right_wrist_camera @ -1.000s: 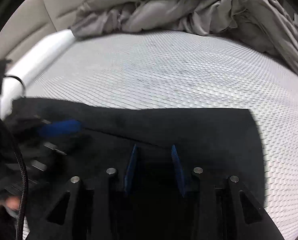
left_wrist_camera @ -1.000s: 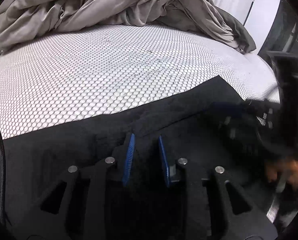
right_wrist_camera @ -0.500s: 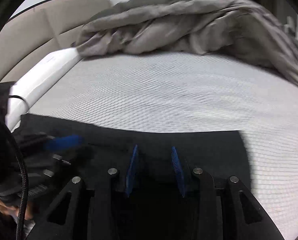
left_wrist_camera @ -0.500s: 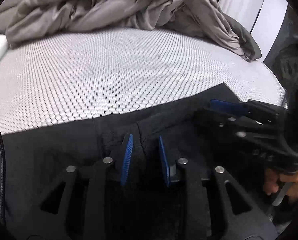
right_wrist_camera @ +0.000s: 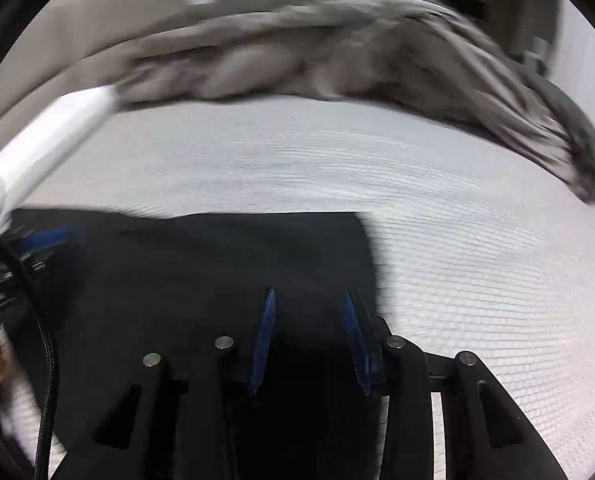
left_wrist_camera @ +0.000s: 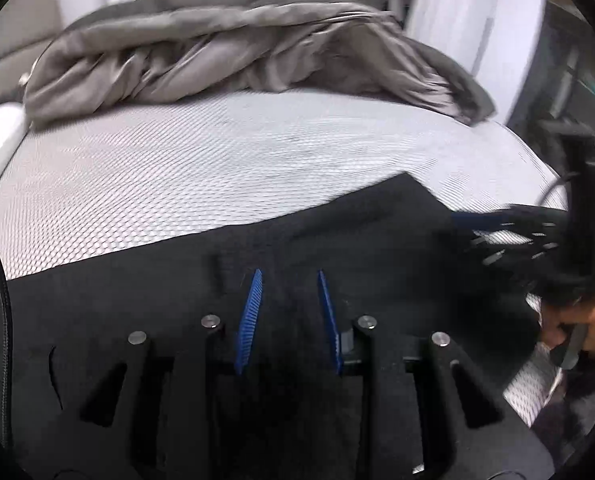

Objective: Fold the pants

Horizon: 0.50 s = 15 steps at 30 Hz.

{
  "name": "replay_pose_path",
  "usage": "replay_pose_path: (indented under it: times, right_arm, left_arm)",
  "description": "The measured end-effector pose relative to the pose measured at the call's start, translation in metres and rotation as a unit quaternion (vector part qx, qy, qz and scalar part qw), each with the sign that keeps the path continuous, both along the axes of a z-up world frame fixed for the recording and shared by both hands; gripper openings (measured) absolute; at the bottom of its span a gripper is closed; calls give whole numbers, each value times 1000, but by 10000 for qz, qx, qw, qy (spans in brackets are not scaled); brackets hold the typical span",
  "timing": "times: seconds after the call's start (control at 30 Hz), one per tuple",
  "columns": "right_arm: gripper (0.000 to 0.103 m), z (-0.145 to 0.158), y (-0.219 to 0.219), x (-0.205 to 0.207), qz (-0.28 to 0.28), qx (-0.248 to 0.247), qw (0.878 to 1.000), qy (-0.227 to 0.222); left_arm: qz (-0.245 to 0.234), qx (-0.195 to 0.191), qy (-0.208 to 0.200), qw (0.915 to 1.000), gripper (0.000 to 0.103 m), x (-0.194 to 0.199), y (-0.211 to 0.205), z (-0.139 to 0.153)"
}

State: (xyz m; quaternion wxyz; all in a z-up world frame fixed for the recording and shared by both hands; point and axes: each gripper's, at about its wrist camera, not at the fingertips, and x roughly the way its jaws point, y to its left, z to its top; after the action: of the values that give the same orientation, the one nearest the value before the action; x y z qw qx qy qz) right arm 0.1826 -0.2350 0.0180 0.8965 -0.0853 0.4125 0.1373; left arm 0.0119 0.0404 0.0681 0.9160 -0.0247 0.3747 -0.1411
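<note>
Lying flat on the near part of the bed, the black pants (left_wrist_camera: 337,248) look like they have been folded at least once, because they make a neat block with a straight far edge and a square far-right corner. That is only a guess from the shape. More folds may be left, and the pictures do not show whether the job is close to done.

The left gripper (left_wrist_camera: 289,312) sits low over the middle of the pants. Its two blue pads have a gap between them with black cloth showing in it. I cannot tell if cloth is pinched or just lying under them.

The right gripper (right_wrist_camera: 309,336) is near the right edge of the pants. Its blue pads are also apart, a bit wider. Again the cloth is so dark that I cannot tell if it is held.

The pants are soft and dark, with a faint seam line near the left gripper. The mattress (left_wrist_camera: 177,168) under them is white with a bumpy net pattern, like tiny honeycomb holes. At the far side is a big gray blanket (left_wrist_camera: 225,44), all scrunched up in soft, shiny folds. A smooth white rail (right_wrist_camera: 45,148) runs along the left edge of the bed.
</note>
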Motion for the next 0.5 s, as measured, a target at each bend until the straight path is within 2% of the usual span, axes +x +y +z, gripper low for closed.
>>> replay_pose_path:
  times: [0.07, 0.13, 0.2, 0.27, 0.33, 0.37, 0.43, 0.5]
  right_arm:
    - [36, -8, 29, -9, 461, 169, 9986, 193]
    - [36, -26, 46, -6, 719, 148, 9963, 447]
    - [36, -42, 47, -6, 562, -272, 9969, 469]
    - [36, -42, 31, -5, 309, -437, 9978, 403]
    - [36, -37, 5, -6, -186, -674, 9972, 271]
    - [36, -36, -7, -7, -428, -749, 9960, 222]
    - [36, -26, -22, -17, -585, -476, 9970, 192]
    - [36, -11, -10, -36, -293, -38, 9995, 76]
  left_arm:
    - [-321, -93, 228, 9992, 27, -4, -12, -13]
    - [-441, -10, 552, 9975, 27, -2, -16, -32]
    - [-515, 144, 527, 9972, 27, -8, -13, -43]
    - [-552, 69, 557, 9969, 27, -17, 1, -40]
    - [-408, 46, 593, 9974, 27, -23, 12, -37]
    - [-236, 189, 598, 9978, 27, -27, 16, -32]
    - [-229, 13, 373, 9990, 27, -39, 18, -16]
    - [-395, -219, 125, 9989, 28, -52, 13, -1]
